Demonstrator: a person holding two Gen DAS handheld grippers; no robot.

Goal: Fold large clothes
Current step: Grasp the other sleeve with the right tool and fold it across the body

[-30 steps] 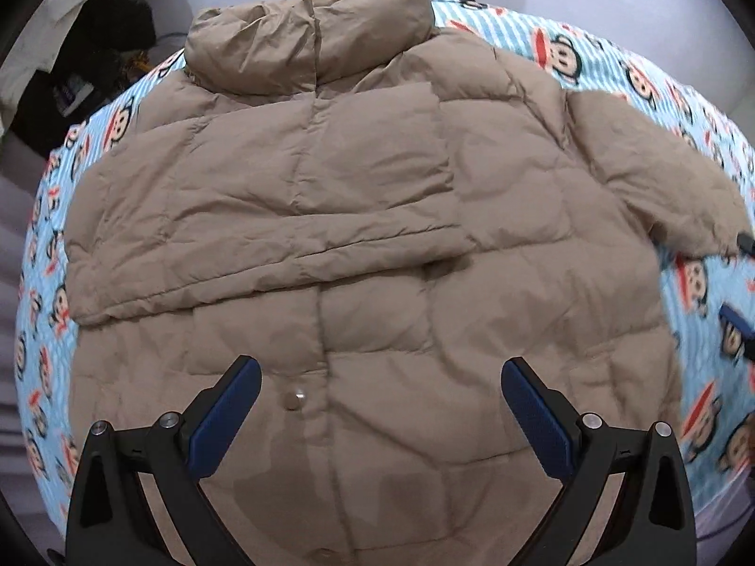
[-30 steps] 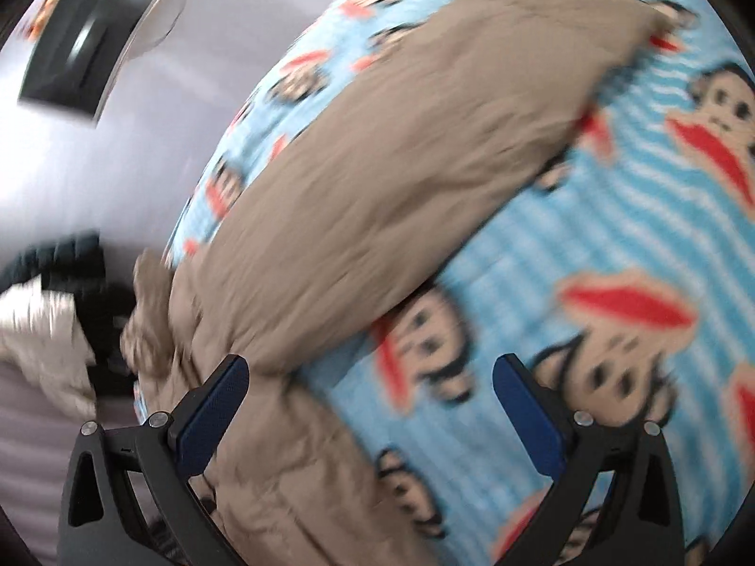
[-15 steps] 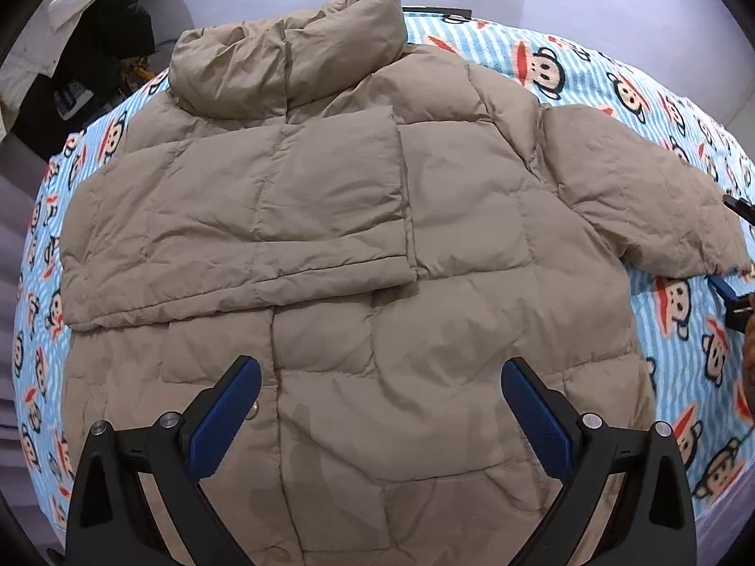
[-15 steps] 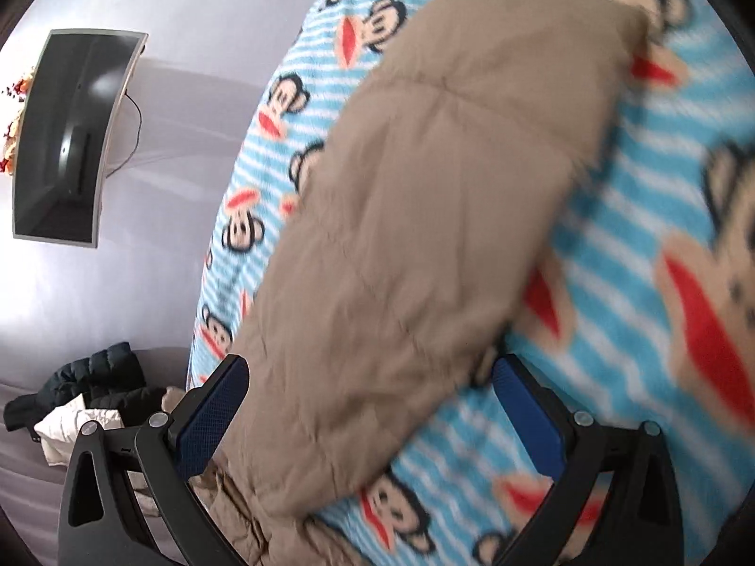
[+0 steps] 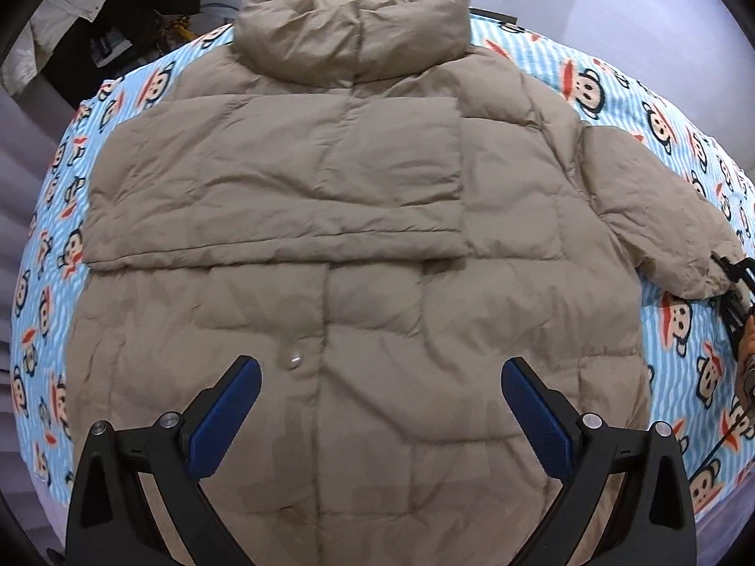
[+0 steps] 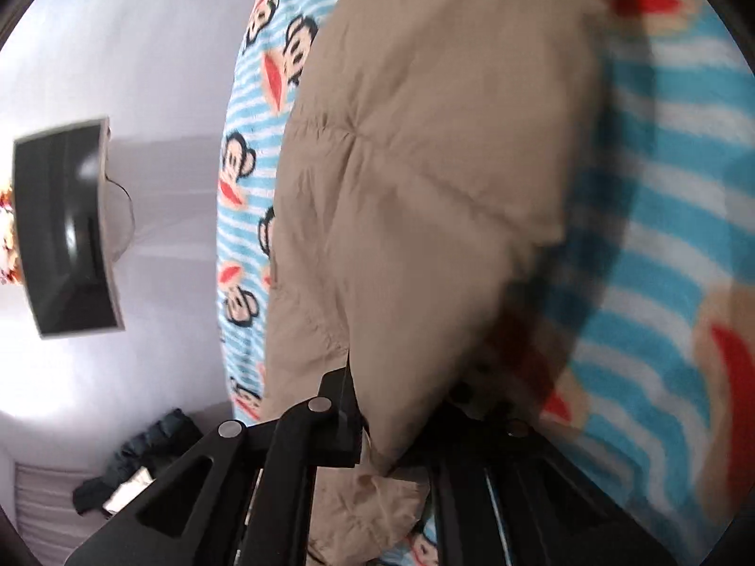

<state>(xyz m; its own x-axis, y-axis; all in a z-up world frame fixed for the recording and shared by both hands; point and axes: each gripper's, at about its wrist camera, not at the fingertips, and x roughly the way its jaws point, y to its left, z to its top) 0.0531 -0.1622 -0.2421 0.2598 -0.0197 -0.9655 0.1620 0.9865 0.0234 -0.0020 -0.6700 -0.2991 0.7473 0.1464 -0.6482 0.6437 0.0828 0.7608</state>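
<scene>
The tan puffer jacket (image 5: 358, 254) lies front-up across the bed (image 5: 608, 94), spread over a blue-striped monkey-print blanket (image 6: 670, 217), collar toward the far edge and hem at the near edge. One sleeve (image 5: 283, 188) is already folded flat across the chest; the other sleeve (image 5: 660, 221) runs out toward the right edge of the bed.

The left claw (image 5: 380, 420) hovers over the lower front of the jacket with its jaws spread wide and nothing between them. The right claw (image 6: 401, 429) has closed on the cuff (image 6: 391, 415) of the outstretched sleeve, the padded fabric bunching out from between its fingers; in the left camera it shows just at the sleeve's end.

To my eye the step in hand is the second sleeve fold. The next move would call for lifting that cuff and carrying it across the chest to lie over the first sleeve, keeping the puffy fabric from sliding, perhaps with the left claw steadying the body.
</scene>
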